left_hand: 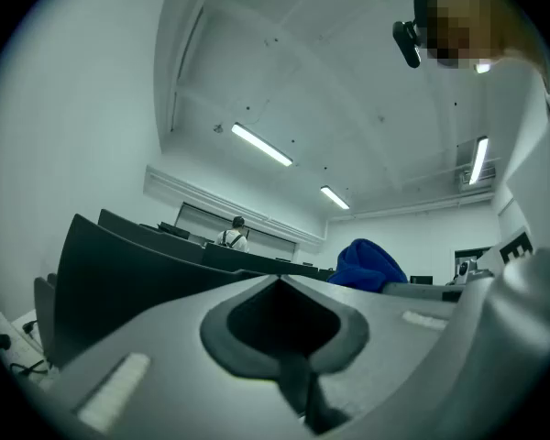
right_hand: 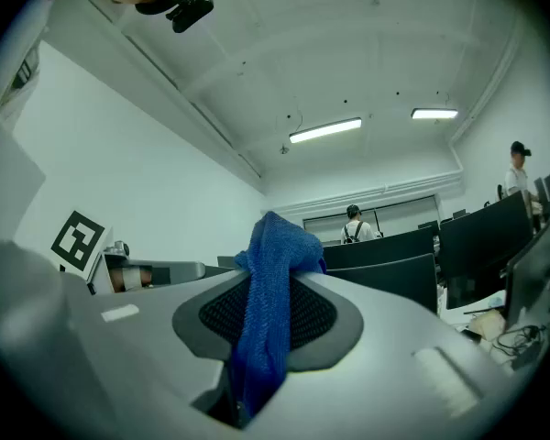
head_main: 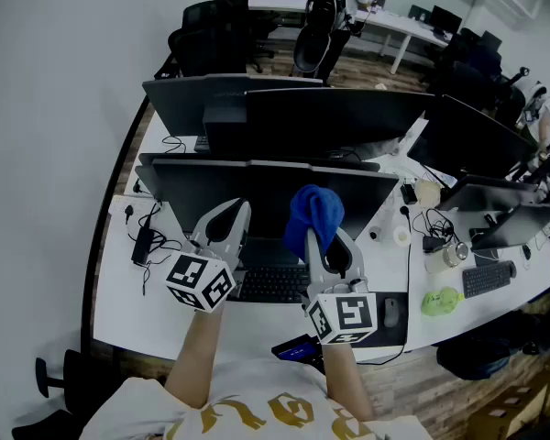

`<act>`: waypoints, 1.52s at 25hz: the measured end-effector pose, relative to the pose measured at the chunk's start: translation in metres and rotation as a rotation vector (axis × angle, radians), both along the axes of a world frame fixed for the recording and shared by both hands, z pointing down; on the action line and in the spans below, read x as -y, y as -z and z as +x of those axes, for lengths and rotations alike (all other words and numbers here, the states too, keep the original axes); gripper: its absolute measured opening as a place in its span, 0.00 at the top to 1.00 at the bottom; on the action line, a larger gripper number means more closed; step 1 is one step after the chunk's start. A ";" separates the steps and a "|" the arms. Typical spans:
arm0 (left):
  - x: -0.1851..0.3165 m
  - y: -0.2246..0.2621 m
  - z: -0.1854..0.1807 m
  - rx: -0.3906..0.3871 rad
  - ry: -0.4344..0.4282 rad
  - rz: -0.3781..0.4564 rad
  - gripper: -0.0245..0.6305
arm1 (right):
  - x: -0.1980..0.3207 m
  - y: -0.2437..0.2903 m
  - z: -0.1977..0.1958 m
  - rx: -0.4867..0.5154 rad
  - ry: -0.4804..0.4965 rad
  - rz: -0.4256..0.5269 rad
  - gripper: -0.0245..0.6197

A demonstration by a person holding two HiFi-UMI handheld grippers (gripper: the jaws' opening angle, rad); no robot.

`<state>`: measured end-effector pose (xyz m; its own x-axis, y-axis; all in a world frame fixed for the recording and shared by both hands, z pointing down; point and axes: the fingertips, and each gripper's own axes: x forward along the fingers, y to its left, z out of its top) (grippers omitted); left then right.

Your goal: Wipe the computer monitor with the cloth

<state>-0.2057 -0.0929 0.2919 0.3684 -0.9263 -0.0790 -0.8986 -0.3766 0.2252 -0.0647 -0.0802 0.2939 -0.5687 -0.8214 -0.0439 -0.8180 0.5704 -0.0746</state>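
Two handheld grippers extend from the person's forearms over the near edge of the white surface (head_main: 117,291), side by side, tips raised toward the dark monitor (head_main: 257,186). Right gripper (head_main: 335,244) has its jaws clamped on a blue cloth (head_main: 312,214), which bunches above the tips in front of the screen's lower middle (contact unclear). Left gripper (head_main: 227,218) has its jaws closed together on nothing. The cloth looks soft, light and limp, so a pinch on a fold suits it. The screen probably wants only gentle pressure.
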 end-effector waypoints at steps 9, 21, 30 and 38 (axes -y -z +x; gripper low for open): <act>0.009 -0.005 -0.001 -0.015 -0.028 -0.015 0.96 | 0.009 -0.001 -0.009 -0.005 0.004 0.000 0.79; 0.034 -0.001 -0.002 0.025 -0.064 -0.009 0.96 | 0.041 0.011 -0.022 -0.017 -0.017 0.009 0.78; 0.059 -0.009 -0.008 0.064 -0.079 -0.013 0.96 | 0.069 0.023 -0.039 -0.027 -0.028 0.051 0.78; 0.069 -0.018 -0.005 0.070 -0.102 -0.029 0.96 | 0.092 0.023 -0.058 -0.066 -0.011 0.082 0.78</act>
<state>-0.2106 -0.1619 0.3101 0.4645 -0.8853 -0.0231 -0.8699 -0.4610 0.1754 -0.1231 -0.1727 0.2713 -0.5634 -0.8229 -0.0737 -0.8259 0.5632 0.0260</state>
